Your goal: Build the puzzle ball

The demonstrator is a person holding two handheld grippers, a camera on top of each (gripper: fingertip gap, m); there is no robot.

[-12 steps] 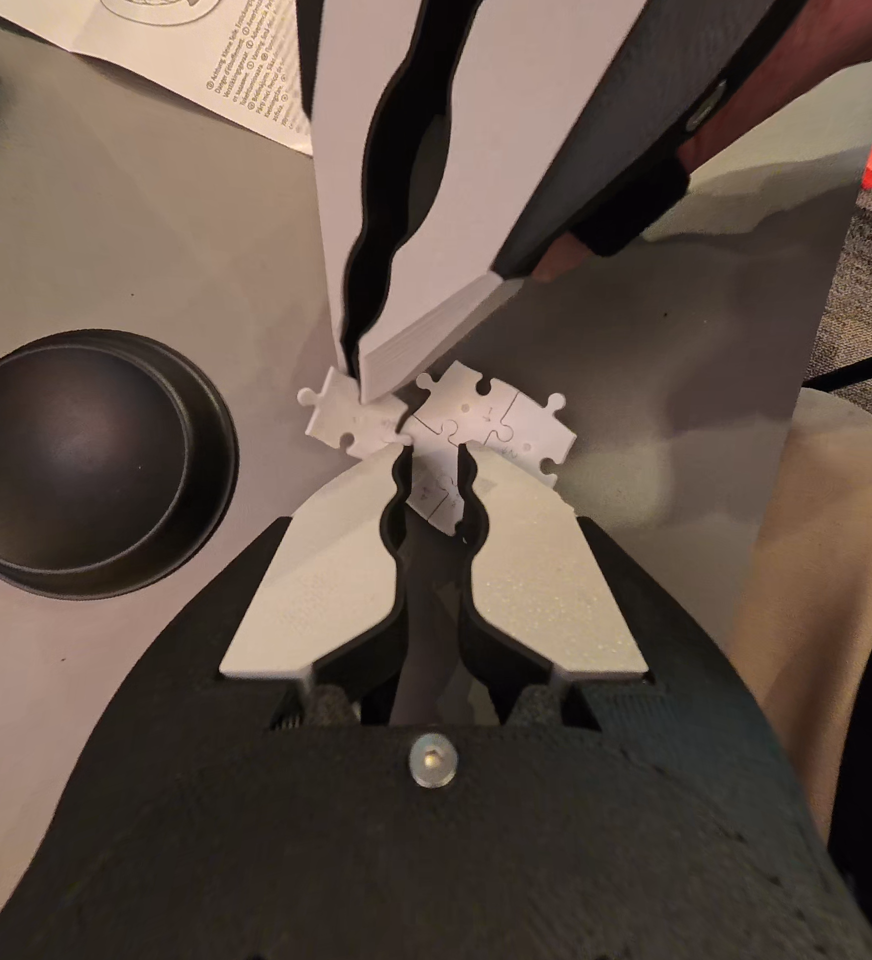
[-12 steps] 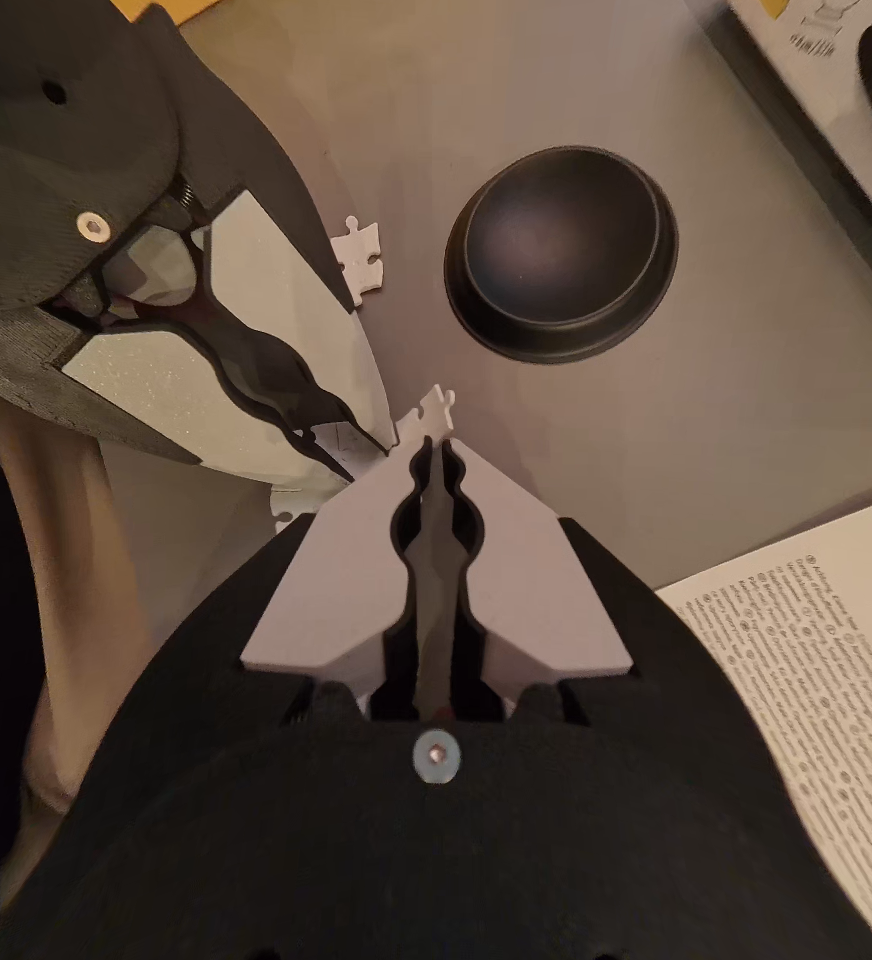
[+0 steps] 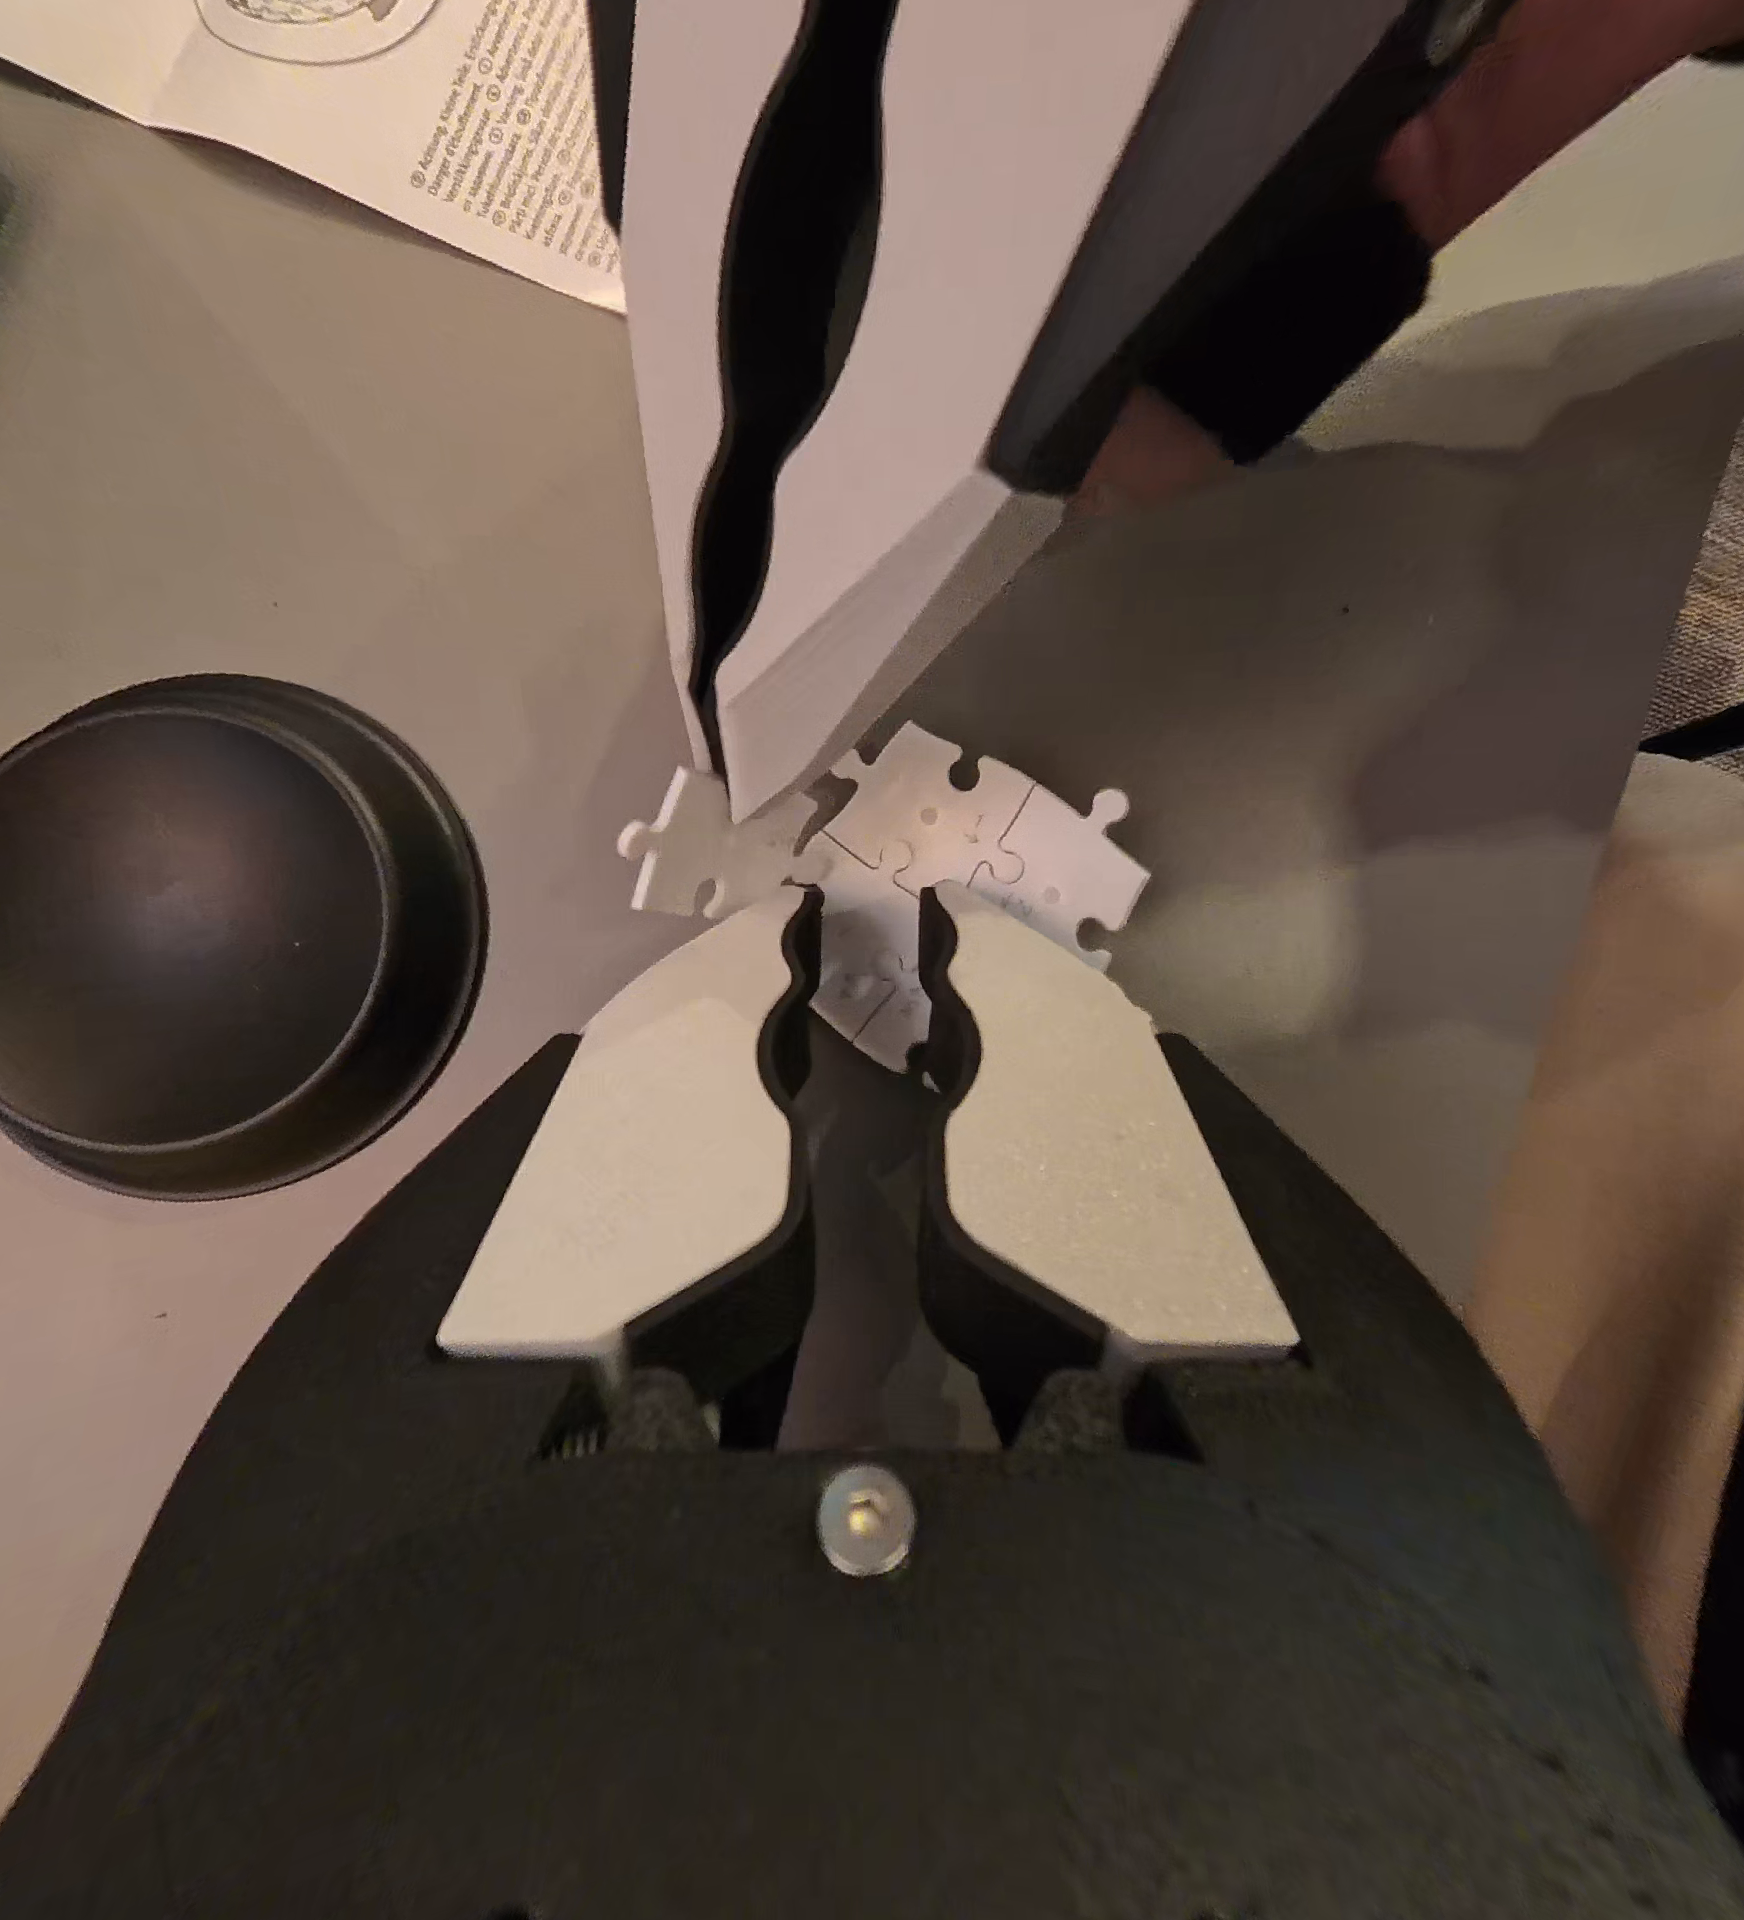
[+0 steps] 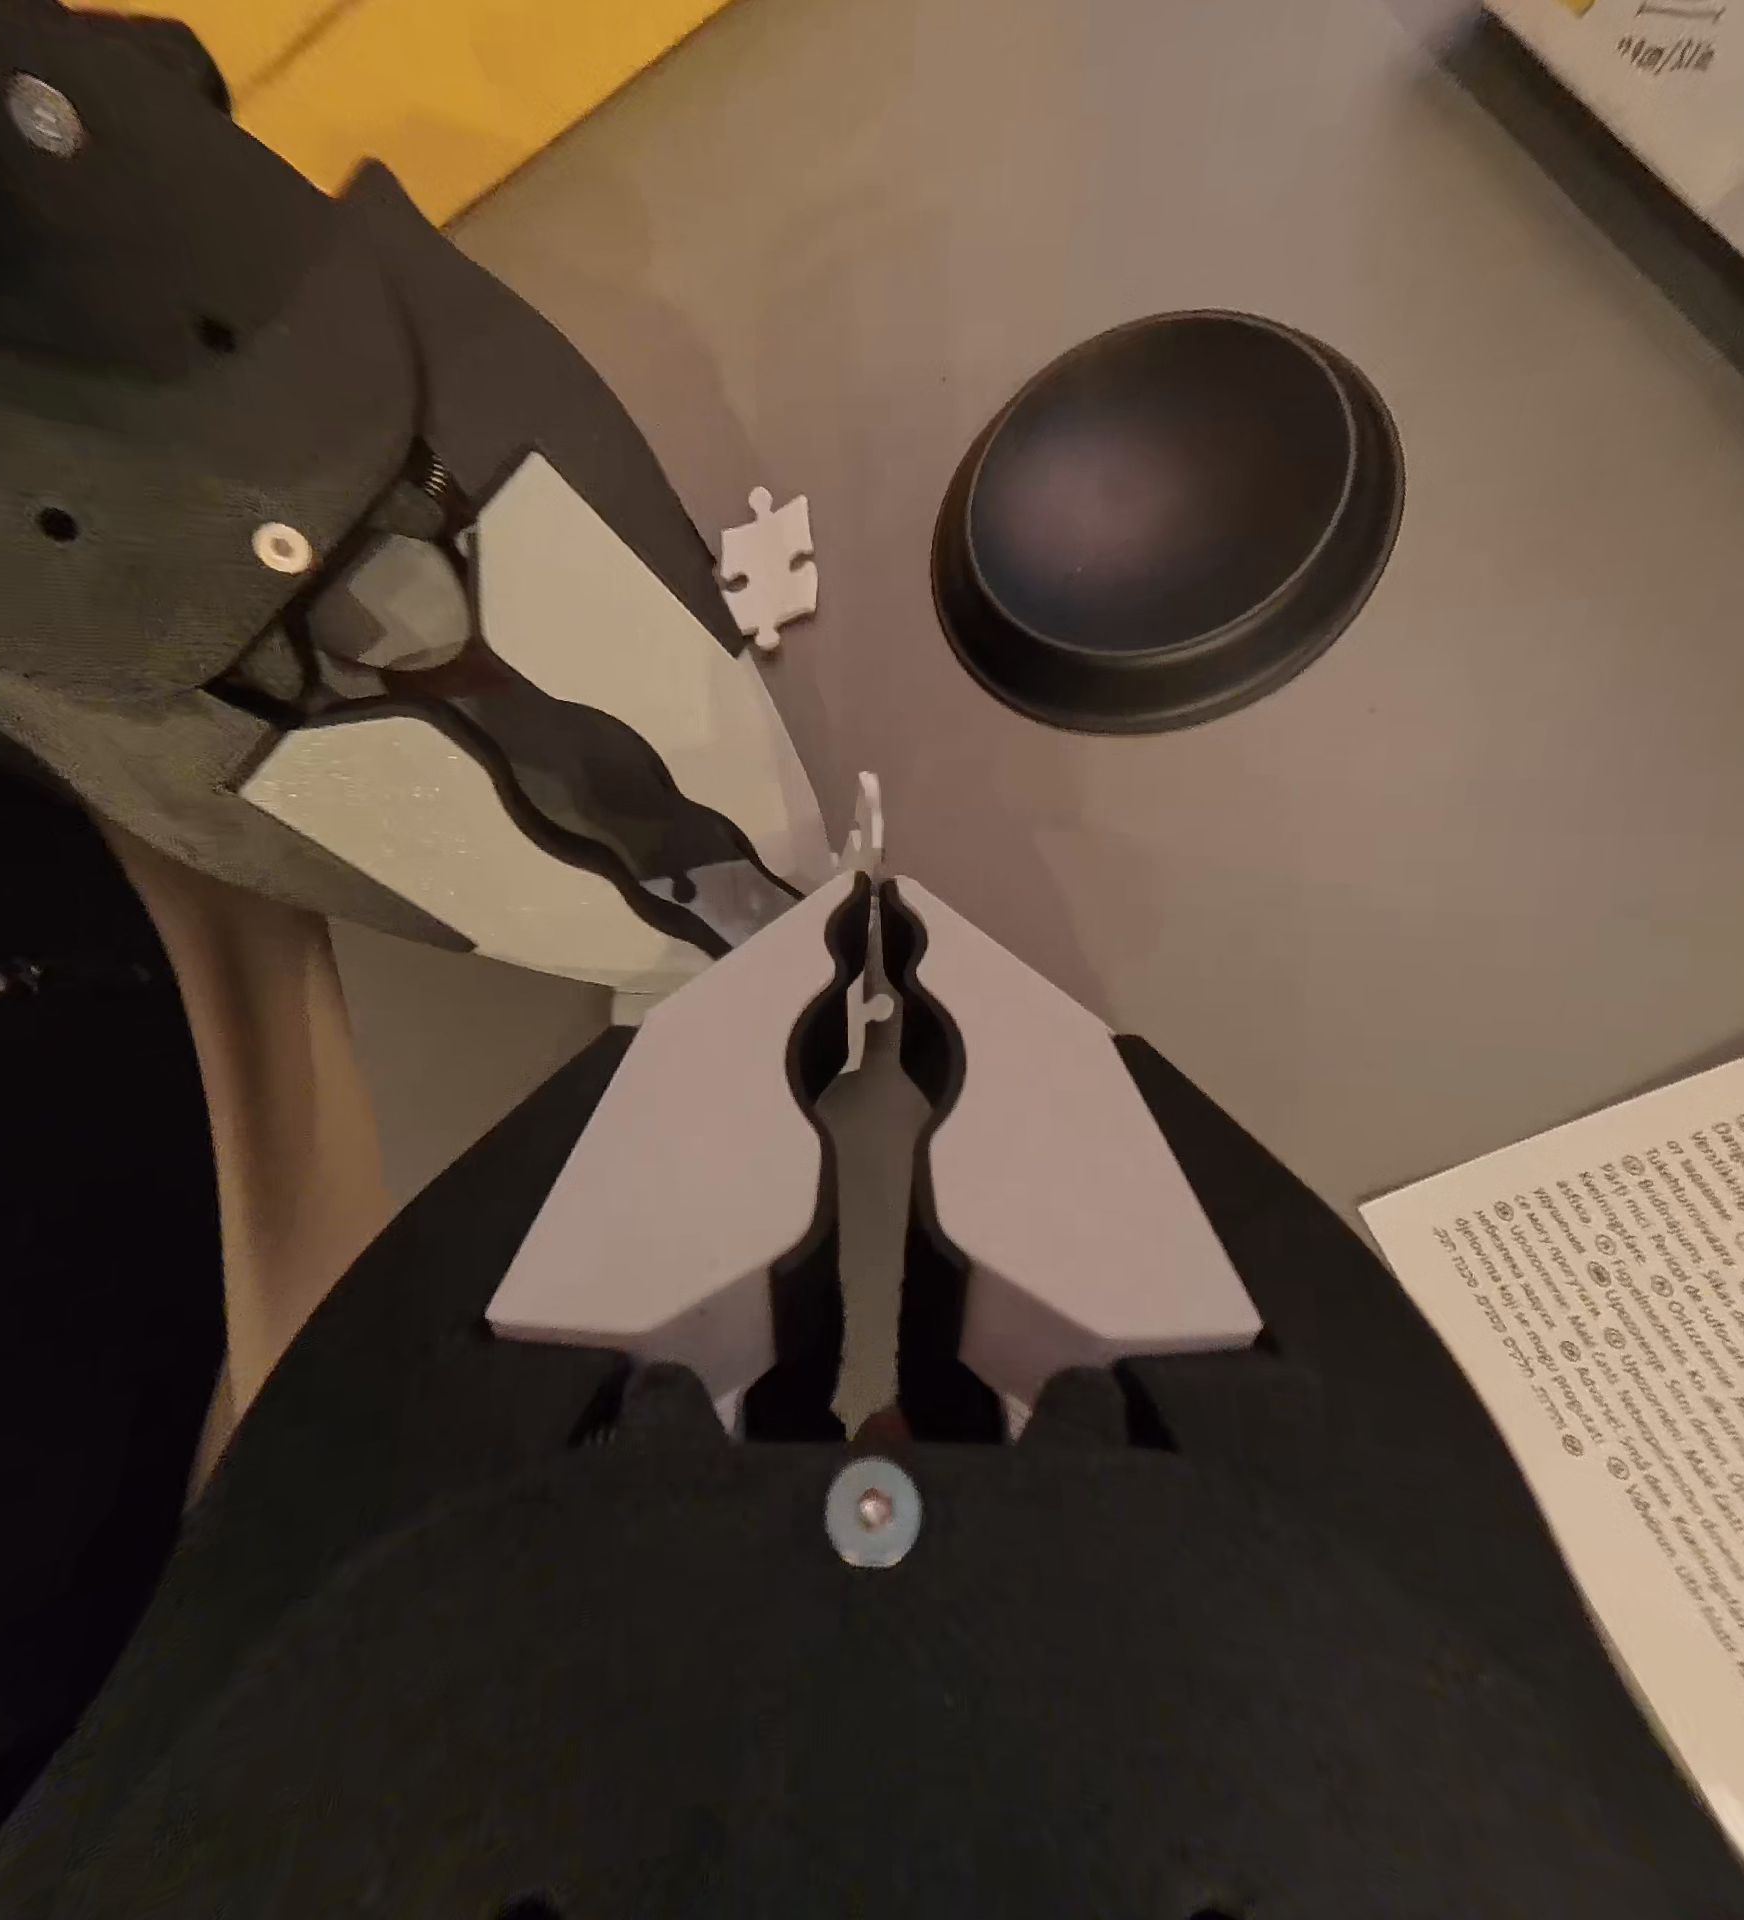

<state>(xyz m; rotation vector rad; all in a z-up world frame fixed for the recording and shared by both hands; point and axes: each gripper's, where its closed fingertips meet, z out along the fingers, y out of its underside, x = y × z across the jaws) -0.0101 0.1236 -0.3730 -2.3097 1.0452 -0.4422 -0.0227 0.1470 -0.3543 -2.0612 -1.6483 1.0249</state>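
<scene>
Joining a piece to the cluster.
My left gripper (image 3: 868,914) pinches the cluster (image 3: 961,842); my right gripper (image 4: 873,883) pinches a piece (image 4: 870,821) against it.

My left wrist camera looks steeply down along its fingers, close over the grey table (image 3: 224,499). My right one faces it from the opposite side. Both share the black dome (image 3: 182,925) (image 4: 1169,520) and leaflet (image 3: 411,114) (image 4: 1626,1371).
</scene>
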